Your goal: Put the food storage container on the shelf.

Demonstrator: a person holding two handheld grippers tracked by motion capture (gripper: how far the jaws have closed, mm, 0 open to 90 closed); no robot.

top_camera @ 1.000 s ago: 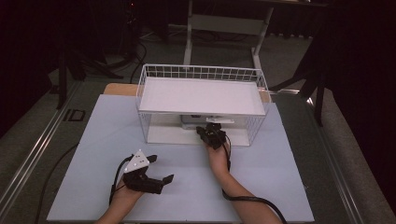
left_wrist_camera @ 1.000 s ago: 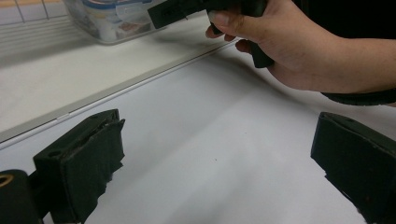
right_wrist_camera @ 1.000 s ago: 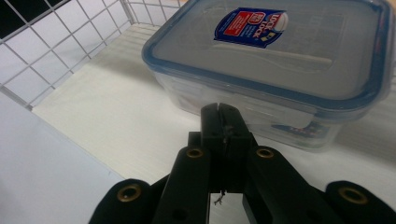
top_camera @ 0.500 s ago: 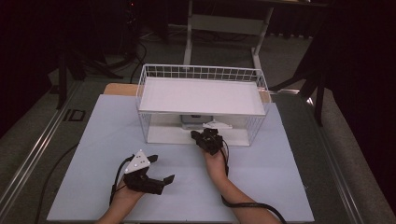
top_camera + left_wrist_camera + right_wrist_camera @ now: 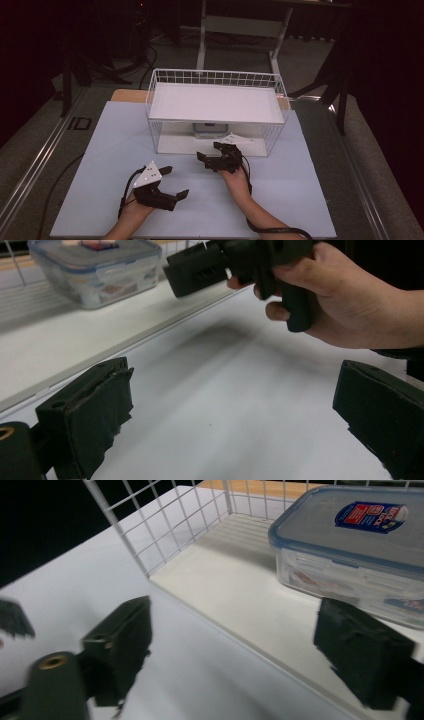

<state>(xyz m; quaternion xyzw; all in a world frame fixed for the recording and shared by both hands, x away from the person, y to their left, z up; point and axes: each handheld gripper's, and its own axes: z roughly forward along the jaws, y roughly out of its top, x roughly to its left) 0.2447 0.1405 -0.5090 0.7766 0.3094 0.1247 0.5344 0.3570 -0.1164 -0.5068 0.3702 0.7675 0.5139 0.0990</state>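
Your right tongs [image 5: 216, 152] are the nearer pair, spread wide and holding nothing, at the open front of the wire basket [image 5: 165, 75] mid-frame in the high view. The clear lidded container [image 5: 350, 555] sits on the basket's lower floor, straight ahead of them, filling the upper right of the right gripper view. Your left tongs [image 5: 172, 182], also wide and empty, rest low on the desk [image 5: 300, 200], lower left.
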